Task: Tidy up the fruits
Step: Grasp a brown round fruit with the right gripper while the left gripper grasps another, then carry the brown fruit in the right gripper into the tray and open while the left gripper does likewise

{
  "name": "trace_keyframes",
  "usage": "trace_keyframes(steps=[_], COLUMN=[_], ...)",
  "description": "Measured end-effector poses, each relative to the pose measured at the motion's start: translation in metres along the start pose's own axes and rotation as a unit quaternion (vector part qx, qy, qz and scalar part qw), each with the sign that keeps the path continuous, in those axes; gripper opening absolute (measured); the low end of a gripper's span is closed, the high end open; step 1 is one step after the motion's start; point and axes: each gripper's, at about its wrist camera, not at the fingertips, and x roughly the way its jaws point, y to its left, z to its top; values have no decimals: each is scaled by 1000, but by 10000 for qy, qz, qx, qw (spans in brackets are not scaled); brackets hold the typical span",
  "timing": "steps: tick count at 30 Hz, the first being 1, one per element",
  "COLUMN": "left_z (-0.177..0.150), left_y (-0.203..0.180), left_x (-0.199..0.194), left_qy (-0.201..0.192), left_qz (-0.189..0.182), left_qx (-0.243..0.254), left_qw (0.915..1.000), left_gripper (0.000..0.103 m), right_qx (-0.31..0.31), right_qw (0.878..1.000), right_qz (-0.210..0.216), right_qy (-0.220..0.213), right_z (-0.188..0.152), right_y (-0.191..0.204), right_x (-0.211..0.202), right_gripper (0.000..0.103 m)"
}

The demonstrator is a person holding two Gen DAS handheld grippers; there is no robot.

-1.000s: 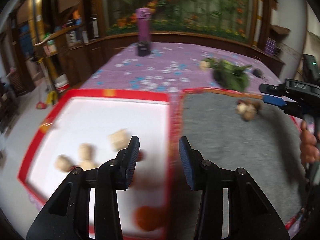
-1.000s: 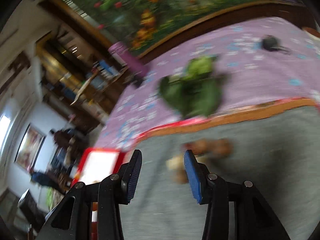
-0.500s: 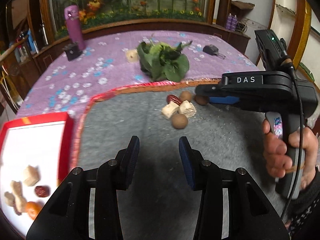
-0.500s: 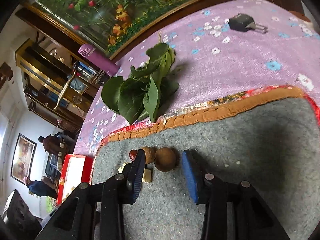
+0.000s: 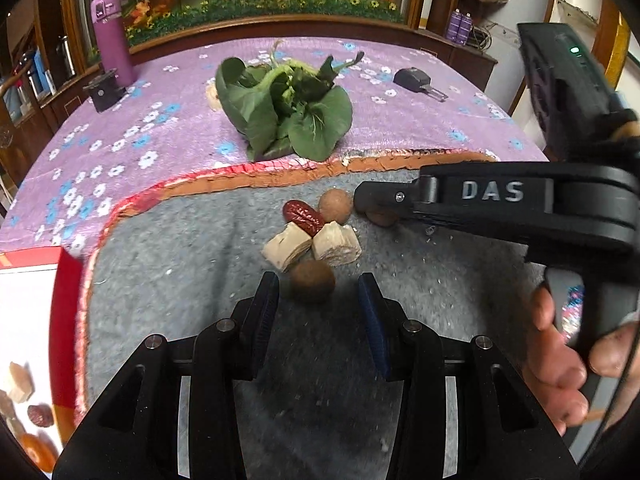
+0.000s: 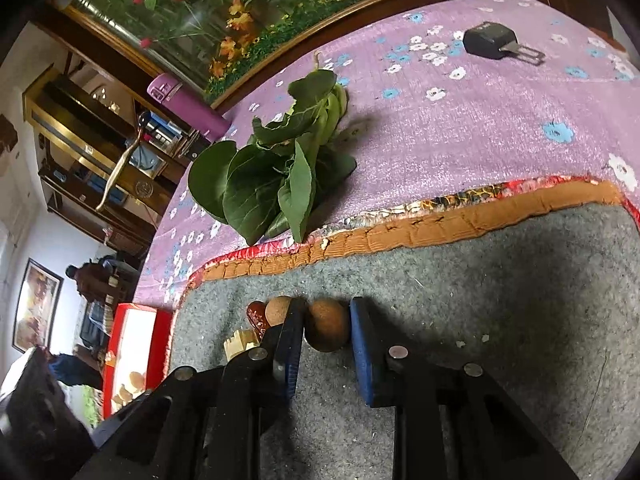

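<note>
On the grey felt mat [image 5: 192,288] lies a small heap: a red date [image 5: 303,216], two beige chunks [image 5: 288,246], and brown round fruits. My left gripper [image 5: 318,292] stands open, low over the mat, with one brown fruit [image 5: 312,286] just between its fingertips and untouched. My right gripper [image 6: 326,320] is closing, and its pads press on another brown round fruit [image 6: 326,330] resting on the mat. A further brown fruit [image 6: 279,310] and the date [image 6: 256,316] sit just left of its left finger. In the left wrist view the right gripper [image 5: 372,206] reaches in from the right.
A red tray [image 5: 66,292] with a white floor sits at the left and holds a date, beige chunks and an orange fruit. Leafy greens [image 5: 284,112], a purple bottle [image 5: 110,36], a black box [image 5: 106,90] and a black gadget [image 5: 416,80] lie on the purple flowered cloth beyond the mat.
My left gripper swung from over the red tray to the right, down to the heap on the grey mat. My right gripper dropped to the mat and narrowed onto a brown fruit.
</note>
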Motion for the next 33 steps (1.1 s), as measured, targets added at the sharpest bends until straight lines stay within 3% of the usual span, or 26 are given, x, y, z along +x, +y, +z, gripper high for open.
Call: trace_keyframes(steps=[6,11,21,26,33], left_z=[3,1,-21,-35,-51], left_y=[6,8,27,43,76], left_x=[7,5,-38,-72,-124], left_qy=[-89,-154,-401,-704,-1236], left_qz=[36,27,67,451,1202], left_qx=[-48,-52,-334,-411,-602], left_qw=[9999,9999,9986,9957,9832], left_gripper=[22,22,22,22,23], right_qx=[86,-22,-77,-168,-266], right_qw=[9999,10000,9983,9974,9961], right_qz=[83,47,515,515,381], right_qy=[31,0,-250,-468,-746], right_z=[1,0,0,-3,-5], right_y=[-3,2,5,7,6], right_x=[-1,-2,-16,-25,-32], right_gripper=[23,23,23,23,23])
